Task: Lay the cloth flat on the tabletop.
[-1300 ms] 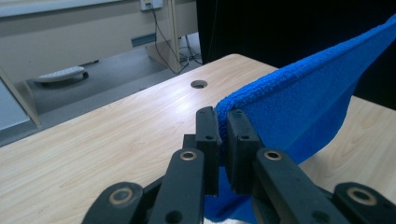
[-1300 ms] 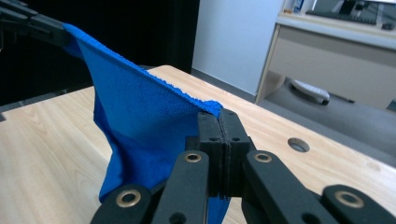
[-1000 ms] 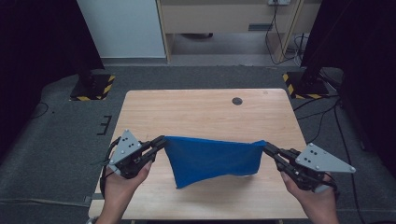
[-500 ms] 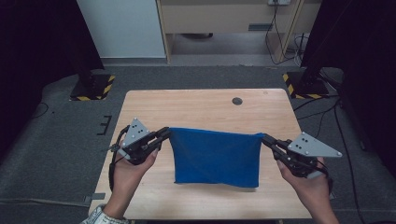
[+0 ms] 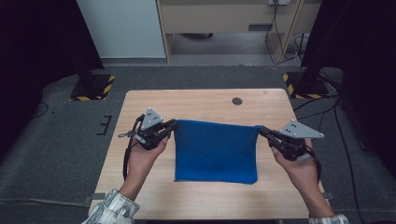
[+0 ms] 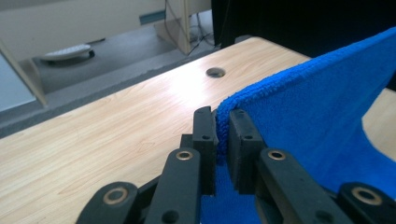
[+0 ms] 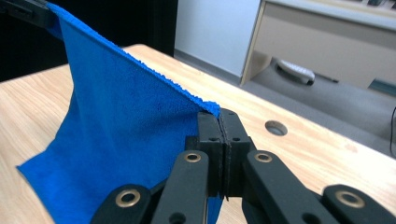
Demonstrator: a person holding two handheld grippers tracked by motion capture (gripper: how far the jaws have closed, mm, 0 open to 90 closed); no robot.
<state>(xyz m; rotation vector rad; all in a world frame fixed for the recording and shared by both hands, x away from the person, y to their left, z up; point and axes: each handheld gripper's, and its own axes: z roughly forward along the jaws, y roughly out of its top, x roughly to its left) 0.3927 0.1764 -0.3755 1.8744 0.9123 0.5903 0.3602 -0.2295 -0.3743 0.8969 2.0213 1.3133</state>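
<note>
A blue cloth (image 5: 215, 150) is stretched between my two grippers over the wooden table (image 5: 205, 100). Its near part lies flat on the table and its far edge is held up, taut. My left gripper (image 5: 173, 124) is shut on the cloth's far left corner. In the left gripper view, the folded edge of the cloth (image 6: 322, 107) is pinched between the jaws of the left gripper (image 6: 222, 125). My right gripper (image 5: 261, 131) is shut on the far right corner. In the right gripper view, the cloth (image 7: 116, 126) runs away from the closed right gripper (image 7: 220, 121) down to the table.
A round cable hole (image 5: 237, 101) sits near the table's far edge, right of centre. Bare wood surrounds the cloth on all sides. Beyond the table are grey floor, two stand bases with yellow-black stripes (image 5: 93, 87), and cabinets.
Both hands have moved forward over the table and lower. The cloth, hanging bunched between the grippers before, is now pulled square with its near part laid on the table.
</note>
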